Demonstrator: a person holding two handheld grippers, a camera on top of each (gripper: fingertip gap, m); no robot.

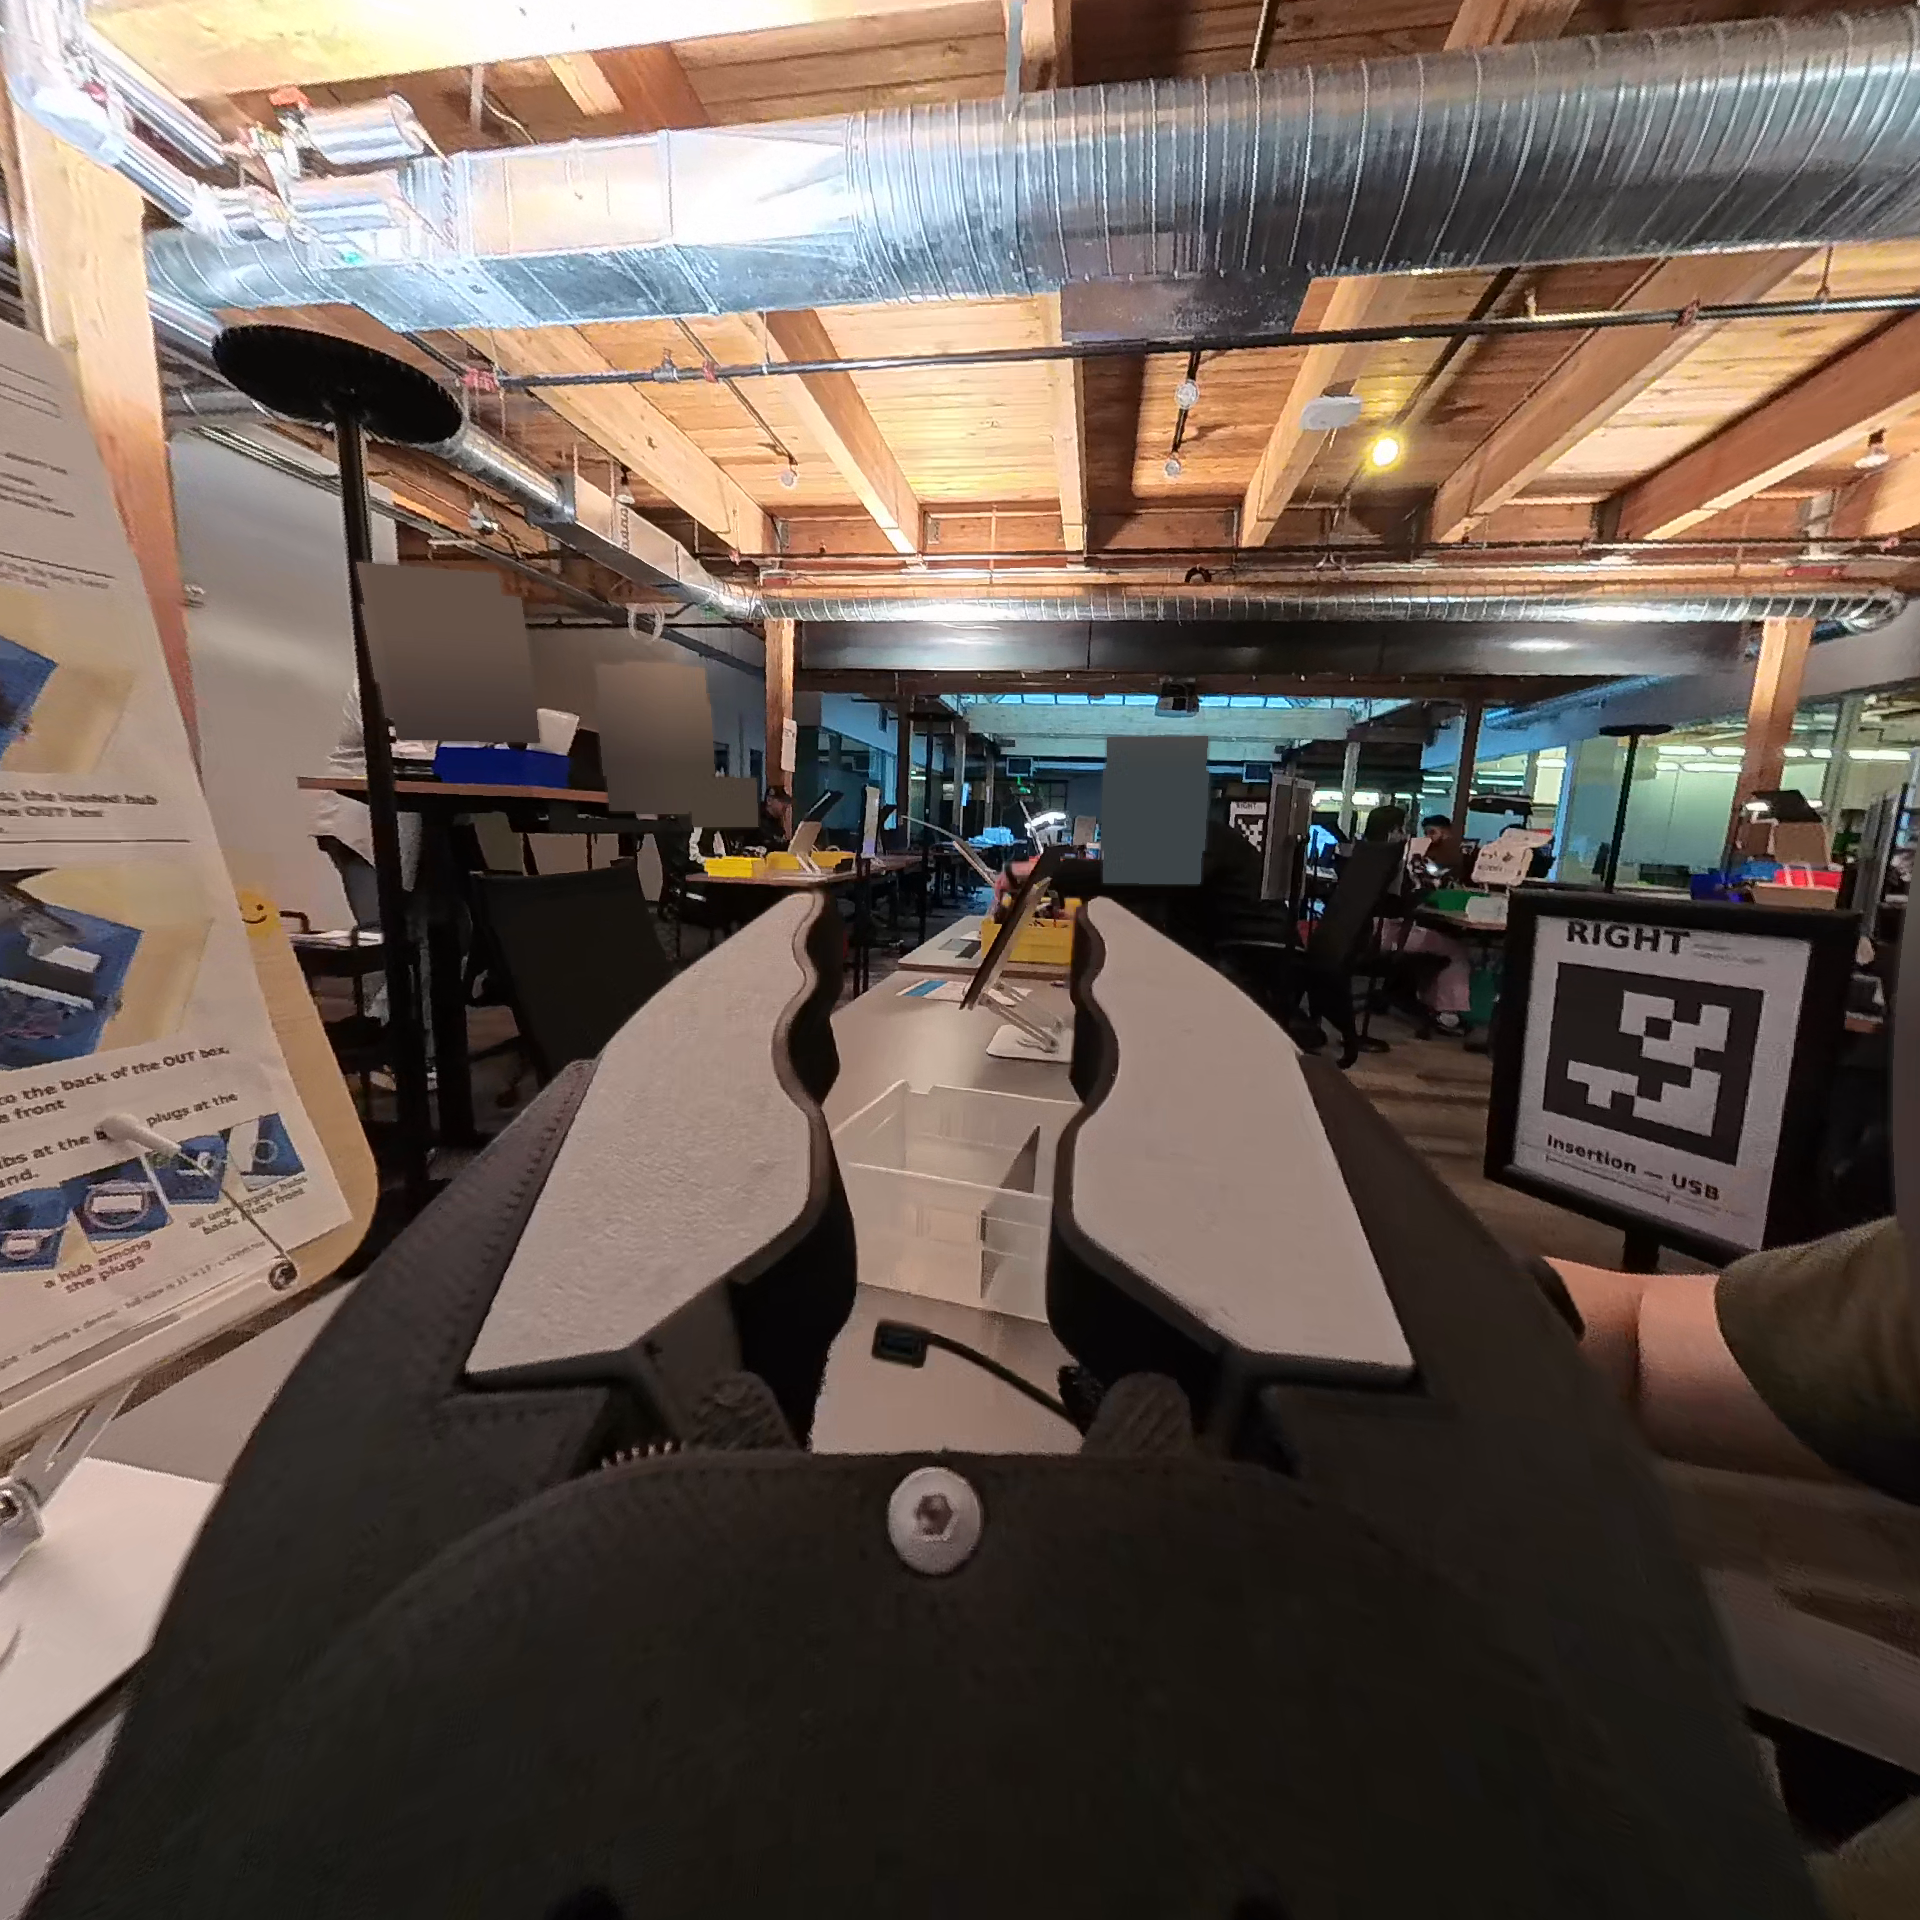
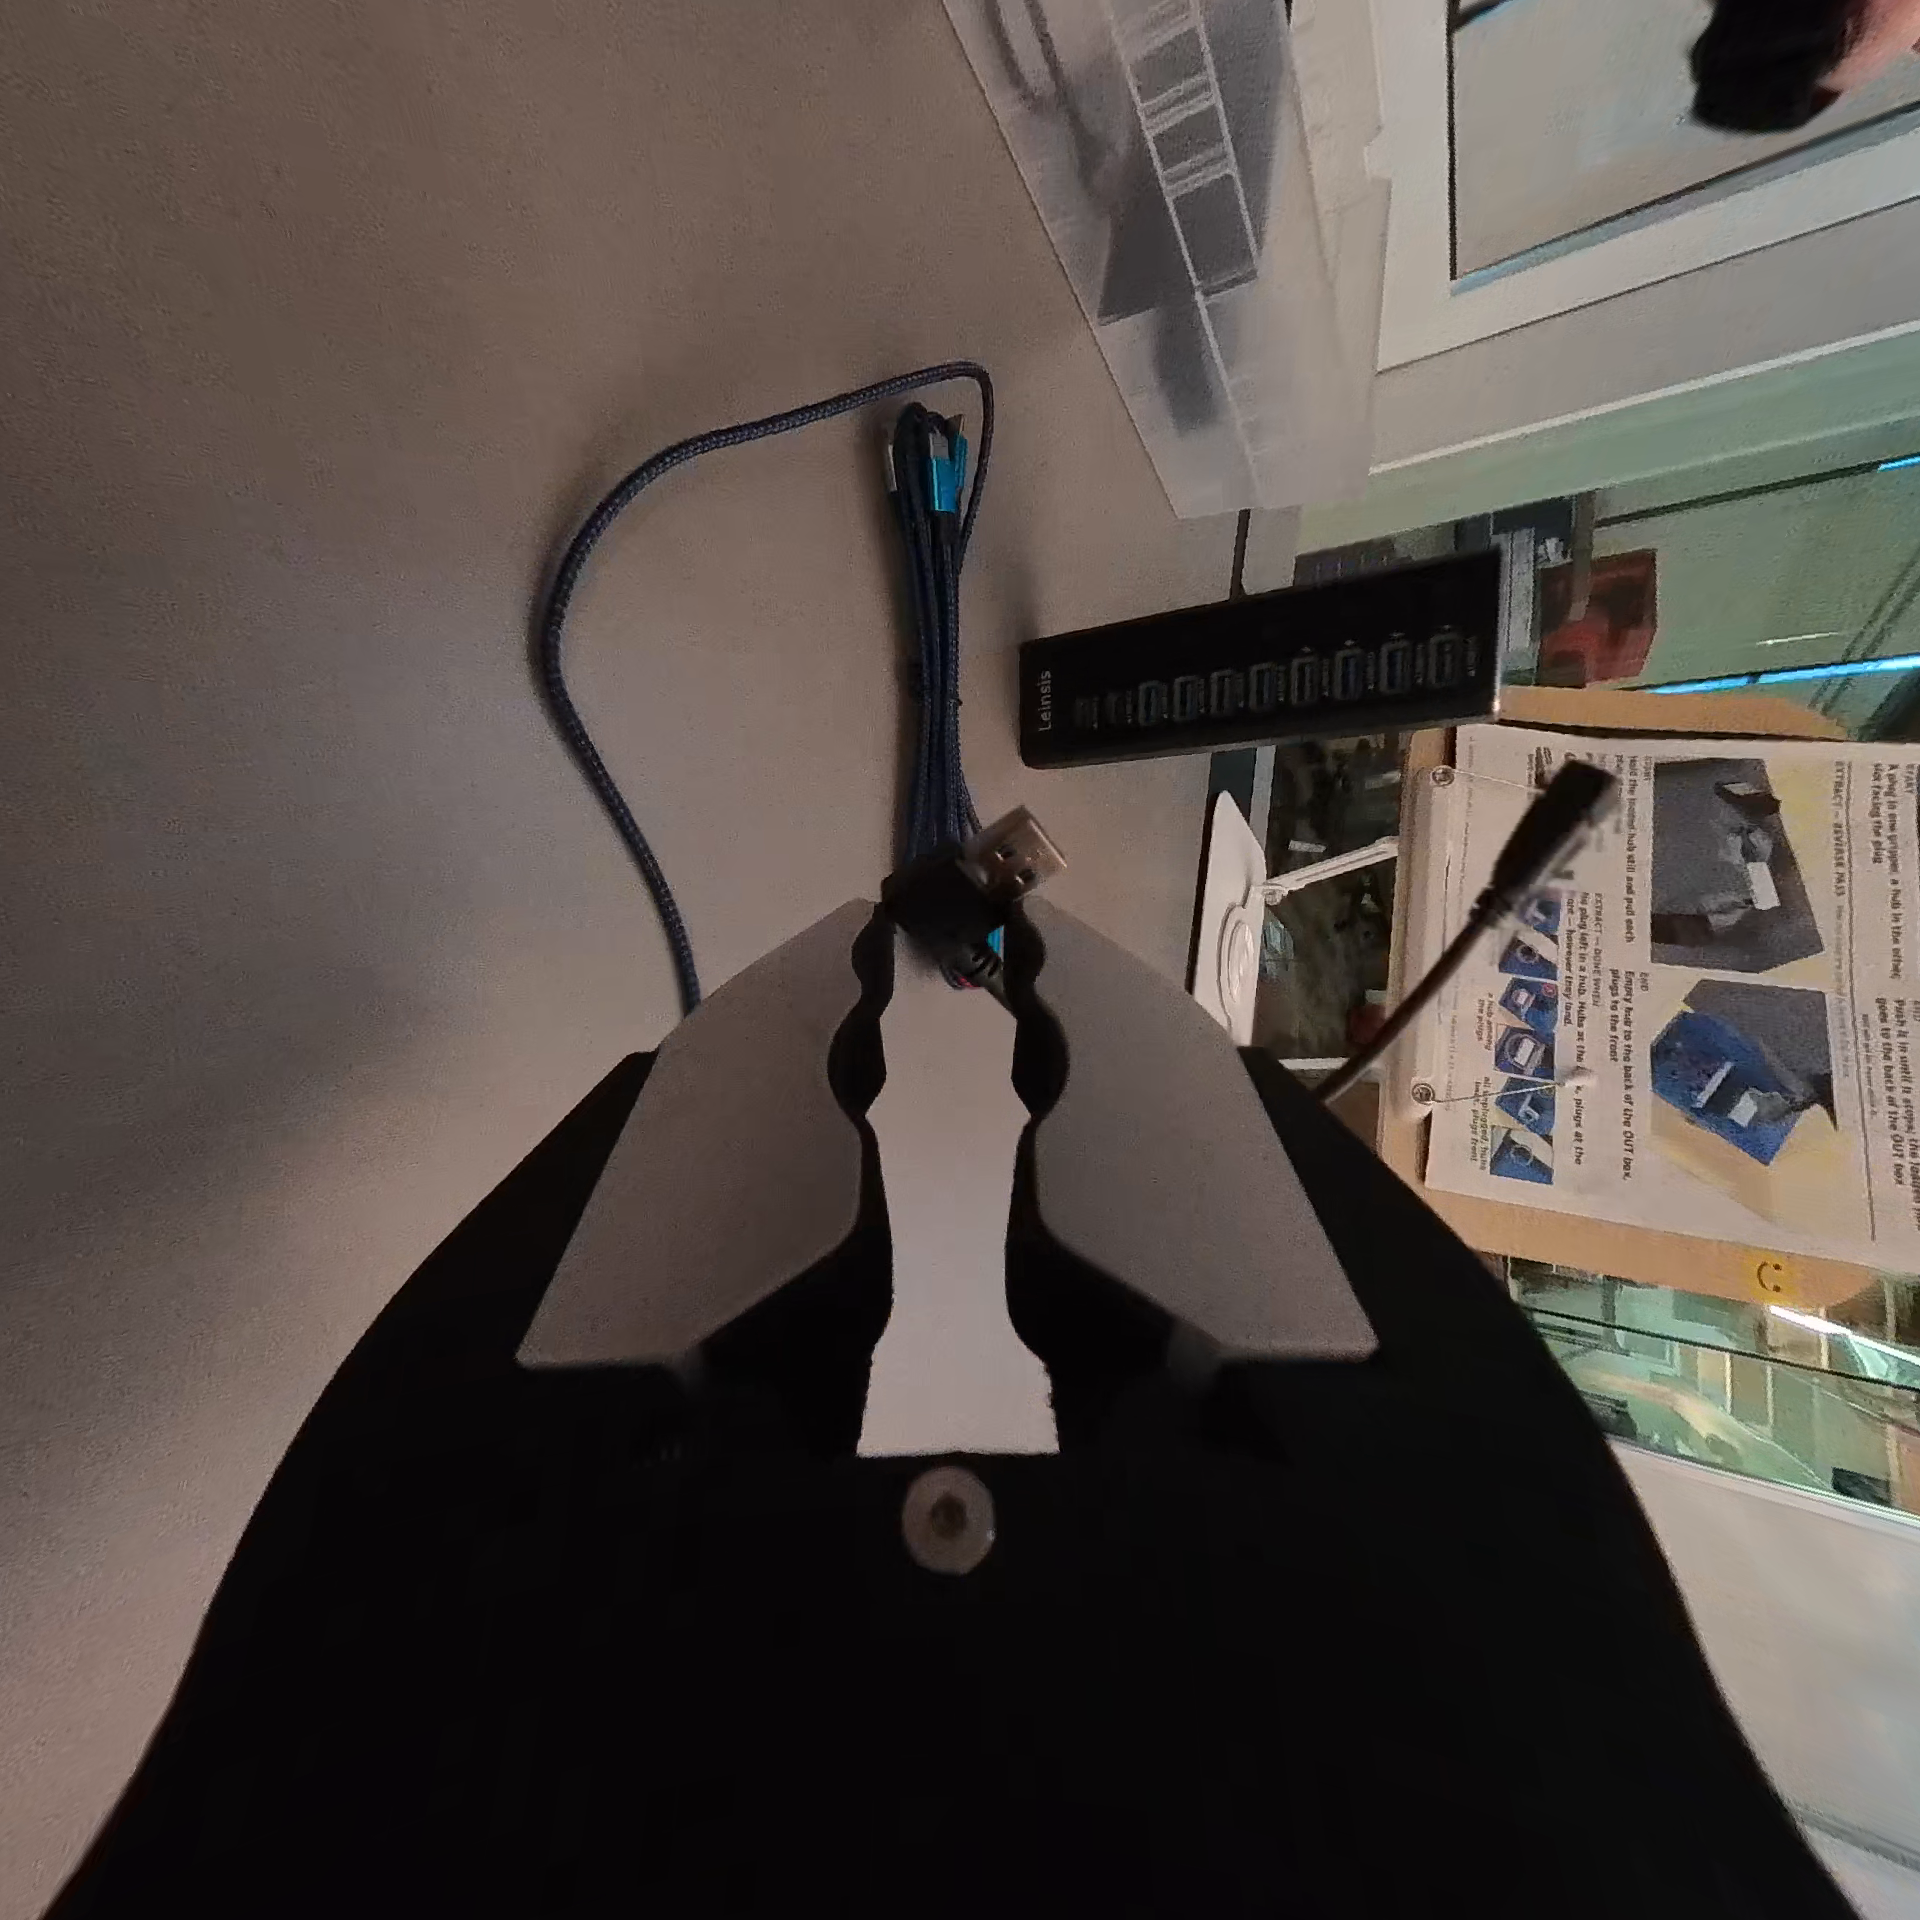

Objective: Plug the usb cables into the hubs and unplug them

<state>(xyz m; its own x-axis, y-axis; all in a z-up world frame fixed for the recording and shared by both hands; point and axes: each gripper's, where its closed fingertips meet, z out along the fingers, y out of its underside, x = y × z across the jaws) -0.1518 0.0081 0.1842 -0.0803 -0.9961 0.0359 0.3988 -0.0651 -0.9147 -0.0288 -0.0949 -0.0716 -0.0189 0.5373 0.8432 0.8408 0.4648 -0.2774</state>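
In the right wrist view, the right hand-held gripper (image 2: pixel 951 935) is clamped near its tips on the black body of a USB plug (image 2: pixel 1003 868), whose silver metal end sticks out toward the upper right of the frame. Its blue braided cable (image 2: pixel 613 665) loops over the bare grey table (image 2: pixel 312 520), well clear at left. The black USB hub (image 2: pixel 1262 665) lies just right of centre, long axis running left to right, one end over the table edge. A clear plastic bin (image 2: pixel 1195 239) sits at the upper right.

In the left wrist view, the left hand-held gripper (image 1: pixel 951 966) is held wide and empty, aimed level across an open-plan room with wooden ceiling beams (image 1: pixel 883 447).
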